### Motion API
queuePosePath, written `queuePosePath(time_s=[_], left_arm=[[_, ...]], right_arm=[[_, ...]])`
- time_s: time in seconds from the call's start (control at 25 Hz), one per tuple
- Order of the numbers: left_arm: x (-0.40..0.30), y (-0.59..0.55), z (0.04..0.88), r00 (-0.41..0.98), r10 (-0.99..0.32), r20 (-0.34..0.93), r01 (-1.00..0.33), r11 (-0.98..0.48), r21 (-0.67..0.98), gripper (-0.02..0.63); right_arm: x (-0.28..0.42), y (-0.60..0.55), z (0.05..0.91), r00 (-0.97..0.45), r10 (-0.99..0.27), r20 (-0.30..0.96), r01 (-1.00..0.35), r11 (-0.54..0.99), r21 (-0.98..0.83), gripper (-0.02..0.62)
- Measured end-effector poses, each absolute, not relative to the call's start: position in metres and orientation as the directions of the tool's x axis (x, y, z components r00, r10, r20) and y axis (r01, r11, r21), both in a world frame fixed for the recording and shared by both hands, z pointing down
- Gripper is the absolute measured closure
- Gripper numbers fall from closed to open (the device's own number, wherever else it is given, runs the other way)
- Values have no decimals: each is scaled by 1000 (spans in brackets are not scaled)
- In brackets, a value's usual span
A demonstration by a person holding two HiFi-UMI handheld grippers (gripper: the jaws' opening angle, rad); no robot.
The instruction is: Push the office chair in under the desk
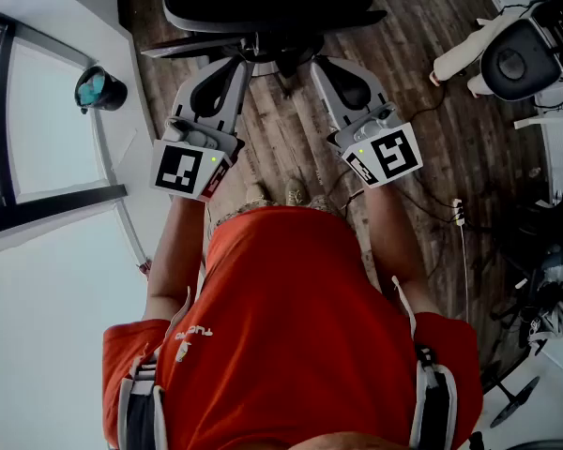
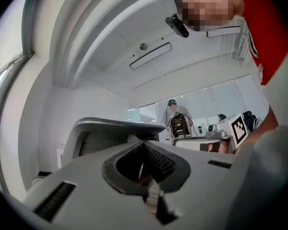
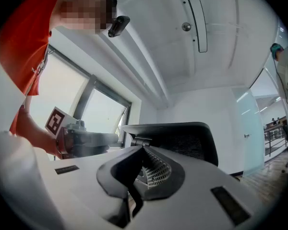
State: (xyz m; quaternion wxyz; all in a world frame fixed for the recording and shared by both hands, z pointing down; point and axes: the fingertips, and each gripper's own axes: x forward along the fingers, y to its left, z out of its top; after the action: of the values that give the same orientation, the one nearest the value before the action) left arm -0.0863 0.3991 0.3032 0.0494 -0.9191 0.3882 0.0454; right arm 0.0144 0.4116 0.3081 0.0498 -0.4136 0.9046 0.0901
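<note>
The black office chair [image 1: 263, 7] stands at the top of the head view on the wood floor, just ahead of both grippers. My left gripper [image 1: 233, 66] is shut, with nothing between its jaws and its tips close to the chair's near edge. Level with it and to its right, my right gripper [image 1: 331, 66] is also shut and holds nothing. Whether either tip touches the chair cannot be told. Past the shut left gripper [image 2: 145, 145] rises the chair's mesh back [image 2: 105, 133]. The same back [image 3: 187, 140] stands behind the shut right gripper [image 3: 143, 150].
A window wall [image 1: 38, 186] runs along the left. Another dark chair [image 1: 521, 59] and a white table edge [image 1: 558, 143] stand at the right. Cables [image 1: 460, 214] lie on the floor. A person [image 2: 175, 116] stands by a glass partition far off.
</note>
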Motion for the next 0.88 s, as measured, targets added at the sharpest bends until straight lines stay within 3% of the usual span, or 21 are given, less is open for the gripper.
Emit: queuePosePath(time_s=[0.72, 0.88], left_arm=[[-97, 391, 312, 657, -749, -83, -754, -650, -96, 597], [-103, 382, 322, 625, -781, -21, -774, -615, -150, 595]], right_arm=[[25, 402, 310, -684, -718, -128, -727, 657, 200, 569], [37, 393, 317, -697, -712, -81, -708, 666, 237, 568]])
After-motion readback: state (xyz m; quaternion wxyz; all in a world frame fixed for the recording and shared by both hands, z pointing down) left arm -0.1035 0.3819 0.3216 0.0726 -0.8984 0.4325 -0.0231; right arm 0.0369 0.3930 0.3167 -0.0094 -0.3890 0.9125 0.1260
